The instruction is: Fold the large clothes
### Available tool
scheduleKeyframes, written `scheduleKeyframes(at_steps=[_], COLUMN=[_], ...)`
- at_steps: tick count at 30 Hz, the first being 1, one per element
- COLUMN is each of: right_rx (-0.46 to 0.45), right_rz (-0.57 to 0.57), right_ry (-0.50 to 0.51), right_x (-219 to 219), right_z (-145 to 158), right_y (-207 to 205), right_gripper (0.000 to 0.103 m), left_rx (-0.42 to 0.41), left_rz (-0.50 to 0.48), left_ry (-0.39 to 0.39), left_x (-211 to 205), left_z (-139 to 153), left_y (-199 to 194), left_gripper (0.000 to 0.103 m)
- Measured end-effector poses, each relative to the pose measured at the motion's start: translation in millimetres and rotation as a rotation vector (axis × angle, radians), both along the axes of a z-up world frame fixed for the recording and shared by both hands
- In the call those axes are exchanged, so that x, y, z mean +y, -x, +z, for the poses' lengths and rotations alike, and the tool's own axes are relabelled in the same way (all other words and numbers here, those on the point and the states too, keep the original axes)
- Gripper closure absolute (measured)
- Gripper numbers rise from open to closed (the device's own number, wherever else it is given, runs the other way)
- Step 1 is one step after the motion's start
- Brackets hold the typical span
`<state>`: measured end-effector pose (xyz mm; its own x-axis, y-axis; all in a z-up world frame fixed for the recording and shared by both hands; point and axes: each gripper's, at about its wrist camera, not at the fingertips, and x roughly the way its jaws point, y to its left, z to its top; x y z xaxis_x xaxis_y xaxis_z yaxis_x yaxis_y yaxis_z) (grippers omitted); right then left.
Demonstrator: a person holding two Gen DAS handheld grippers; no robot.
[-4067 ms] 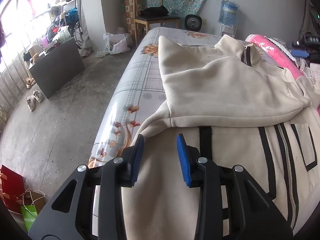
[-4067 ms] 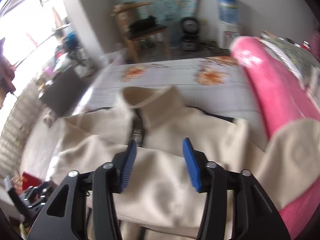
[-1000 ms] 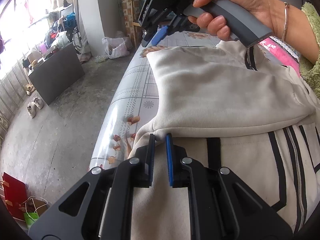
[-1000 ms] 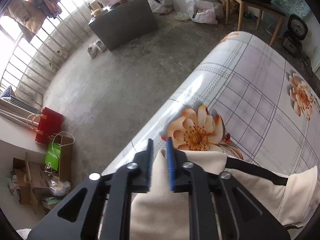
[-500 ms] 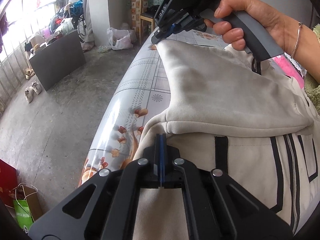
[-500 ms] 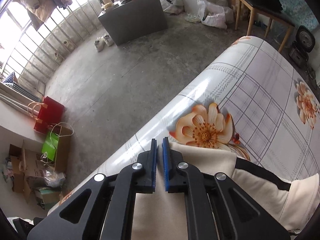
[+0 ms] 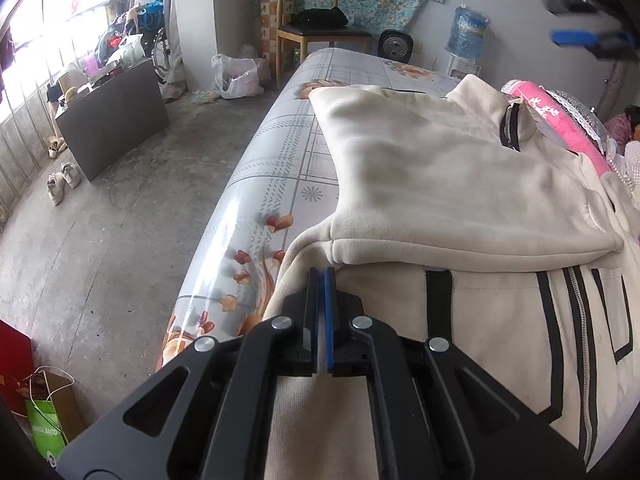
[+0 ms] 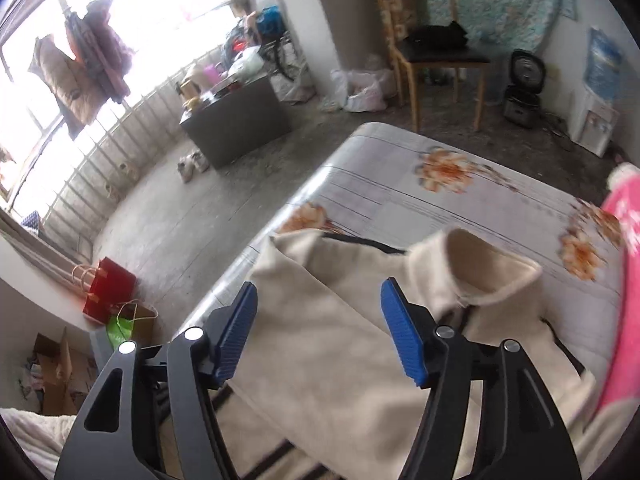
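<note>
The cream jacket (image 7: 440,184) with black stripes lies spread on the bed (image 7: 280,168), whose cover is printed with a grid and orange flowers. One sleeve is folded across the chest, its cuff edge running from the centre of the left wrist view toward 3 o'clock, and the stand-up collar with its zip sits toward 1 o'clock.

The left gripper (image 7: 322,280) rests low at the jacket's side edge, just under the folded sleeve; its jaws are pressed nearly together. A pale strip shows in the slit between the blue pads, but whether fabric is really pinched there cannot be told.

The right gripper (image 8: 320,316) hangs above the upper part of the jacket, its jaws having just swung wide apart, with nothing between the pads but the view of cloth lying below. In its camera the collar stands at 2 o'clock. In the left wrist view the same gripper appears as a blurred blue and black shape at 2 o'clock, high off the bed.

A pink roll (image 7: 560,120) lies along the far side of the bed, just beside the jacket's collar
</note>
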<state>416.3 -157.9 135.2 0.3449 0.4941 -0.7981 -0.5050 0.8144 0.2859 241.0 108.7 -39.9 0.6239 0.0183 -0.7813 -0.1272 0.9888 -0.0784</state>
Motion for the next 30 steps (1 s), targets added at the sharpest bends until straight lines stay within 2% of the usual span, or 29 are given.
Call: scheduleKeyframes(at_steps=[2, 4, 6, 8, 10, 13, 15, 17, 19, 22, 25, 27, 30], right_rx=[0.058, 0.101, 0.175, 0.237, 0.274, 0.241, 0.209, 0.174, 0.140, 0.097, 0.053, 0.045, 0.077], right_rz=[-0.130, -0.249, -0.355, -0.407, -0.424, -0.406, -0.382, -0.355, -0.342, -0.336, -0.351, -0.340, -0.368], right_ry=[-0.005, 0.016, 0.025, 0.015, 0.011, 0.112, 0.174, 0.245, 0.326, 0.343, 0.268, 0.179, 0.125], right_x=[-64, -112, -149, -166, -171, -154, -145, -134, -128, -130, -142, -145, -143], right_z=[-11, -32, -67, -102, -127, -147, -151, -154, -155, -143, -119, -110, -115], right_y=[18, 34, 45, 47, 47, 47, 49, 50, 54, 60, 68, 67, 44], right_gripper=[0.039, 0.039, 0.039, 0.040, 0.047, 0.049, 0.053, 0.061, 0.081, 0.092, 0.092, 0.090, 0.071], left_rx=[-0.003, -0.019, -0.032, -0.020, 0.000, 0.025, 0.026, 0.018, 0.011, 0.005, -0.003, -0.007, -0.013], left_rz=[-0.009, -0.014, -0.024, -0.035, -0.030, -0.009, -0.003, 0.000, 0.004, 0.006, 0.006, 0.007, 0.008], left_ry=[0.017, 0.017, 0.010, 0.014, 0.023, 0.018, 0.008, -0.009, -0.021, -0.045, -0.054, -0.048, -0.029], left_x=[0, -2, -6, -10, -12, -12, -12, -12, -15, -18, -19, -18, -15], left_z=[3, 8, 13, 13, 10, 4, 0, -1, -2, -3, -4, -4, -4], left_y=[4, 12, 19, 22, 23, 26, 28, 31, 32, 33, 34, 34, 35], left_gripper=[0.089, 0.077, 0.072, 0.072, 0.072, 0.072, 0.072, 0.072, 0.072, 0.072, 0.072, 0.072, 0.072])
